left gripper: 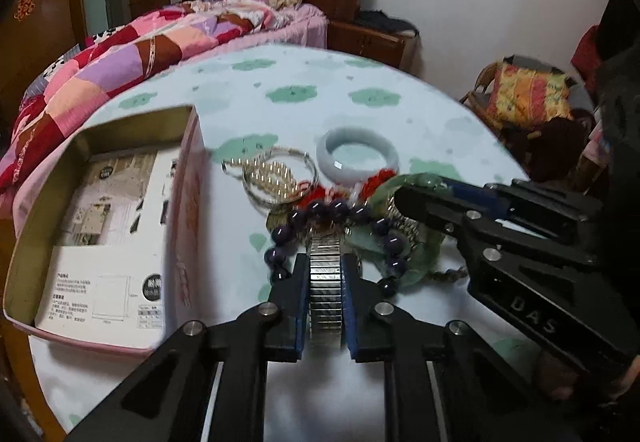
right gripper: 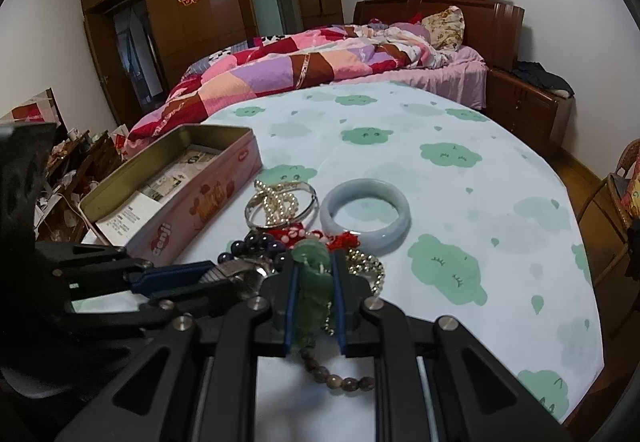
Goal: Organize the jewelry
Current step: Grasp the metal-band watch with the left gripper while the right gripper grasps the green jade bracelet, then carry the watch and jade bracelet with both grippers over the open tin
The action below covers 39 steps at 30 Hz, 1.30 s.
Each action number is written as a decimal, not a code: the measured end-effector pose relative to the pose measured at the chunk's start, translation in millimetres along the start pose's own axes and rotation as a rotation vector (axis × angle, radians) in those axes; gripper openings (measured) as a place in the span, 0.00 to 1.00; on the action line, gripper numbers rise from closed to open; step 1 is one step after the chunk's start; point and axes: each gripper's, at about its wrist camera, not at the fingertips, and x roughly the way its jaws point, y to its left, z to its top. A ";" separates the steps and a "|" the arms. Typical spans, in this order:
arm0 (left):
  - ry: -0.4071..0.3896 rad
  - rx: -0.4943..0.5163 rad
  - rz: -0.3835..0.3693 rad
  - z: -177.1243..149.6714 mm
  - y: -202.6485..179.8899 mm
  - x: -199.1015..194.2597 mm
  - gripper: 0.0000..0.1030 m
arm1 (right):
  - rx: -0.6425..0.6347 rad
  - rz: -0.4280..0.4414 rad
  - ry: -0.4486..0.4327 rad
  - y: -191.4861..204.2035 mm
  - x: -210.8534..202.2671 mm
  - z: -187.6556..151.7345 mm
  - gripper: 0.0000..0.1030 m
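Reaching in from the bottom of the left wrist view, my left gripper (left gripper: 325, 274) lay low over the table (left gripper: 280, 89), its blue pads clamped on the silver stretch watch band (left gripper: 326, 294), which ran straight up the frame between them toward the jewelry pile at centre. My right gripper (right gripper: 314, 278) came in likewise from the bottom of its own view, fingers pinched on the green jade pendant (right gripper: 314, 282); in the left view it slanted in from the lower right, tips at the pile's right edge. The purple bead bracelet (left gripper: 340, 209) curled around both held pieces. Just above sat the pale jade bangle (left gripper: 357, 153) and the silver bangle (left gripper: 280, 177) with pearls. The open pink tin (left gripper: 188, 201) stood at left, papers inside.
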 end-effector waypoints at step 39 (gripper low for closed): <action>-0.272 -0.027 0.056 39.8 43.8 -84.1 0.14 | -0.063 0.091 -0.150 22.5 -28.3 49.5 0.17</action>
